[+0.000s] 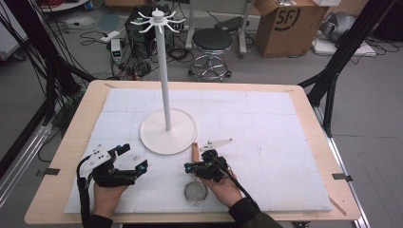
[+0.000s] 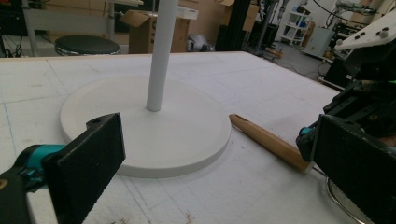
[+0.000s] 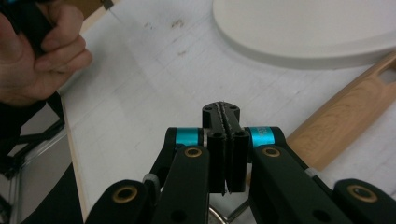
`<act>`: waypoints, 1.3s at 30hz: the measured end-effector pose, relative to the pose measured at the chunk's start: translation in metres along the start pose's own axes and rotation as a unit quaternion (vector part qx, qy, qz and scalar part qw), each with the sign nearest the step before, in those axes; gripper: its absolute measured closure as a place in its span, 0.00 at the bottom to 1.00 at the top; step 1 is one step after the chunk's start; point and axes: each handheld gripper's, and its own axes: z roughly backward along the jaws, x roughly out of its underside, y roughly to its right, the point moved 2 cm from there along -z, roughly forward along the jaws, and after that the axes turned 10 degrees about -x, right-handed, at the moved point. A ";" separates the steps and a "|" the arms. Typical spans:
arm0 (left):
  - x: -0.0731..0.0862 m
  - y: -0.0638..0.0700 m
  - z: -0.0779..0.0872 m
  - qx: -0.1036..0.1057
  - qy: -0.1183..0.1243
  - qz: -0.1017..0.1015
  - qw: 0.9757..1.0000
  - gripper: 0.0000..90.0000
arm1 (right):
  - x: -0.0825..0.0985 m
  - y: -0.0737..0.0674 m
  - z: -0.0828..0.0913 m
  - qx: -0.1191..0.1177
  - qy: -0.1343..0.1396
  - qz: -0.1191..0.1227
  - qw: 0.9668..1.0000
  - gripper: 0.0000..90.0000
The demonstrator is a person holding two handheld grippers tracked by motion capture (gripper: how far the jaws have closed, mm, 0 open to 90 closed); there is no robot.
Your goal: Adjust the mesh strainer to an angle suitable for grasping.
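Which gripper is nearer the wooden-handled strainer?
Right. The right gripper sits directly over the strainer, fingers pressed together beside its wooden handle. The left gripper, open, is off to the strainer's left, near the stand base.

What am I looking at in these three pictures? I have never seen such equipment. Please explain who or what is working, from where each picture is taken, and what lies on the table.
No robot is here: a person holds a two-jaw tool in each hand. The high view looks down from above the person's side. There the left gripper sits at the left and the right gripper near the middle. The other two pictures come from small cameras riding on each gripper, looking along its black jaws.

On the white mat stands a white stand, a round base with a tall pole and hooks on top. Beside it lies a small strainer with a wooden handle.

The left gripper's jaws stand wide open and hold nothing. The right gripper's jaws are pressed together just above the strainer; whether they pinch its thin wire, I cannot tell.
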 end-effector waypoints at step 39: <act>0.000 -0.001 0.001 -0.004 -0.001 0.001 1.000 0.04 | 0.005 -0.003 0.004 0.067 -0.118 0.000 0.991 0.99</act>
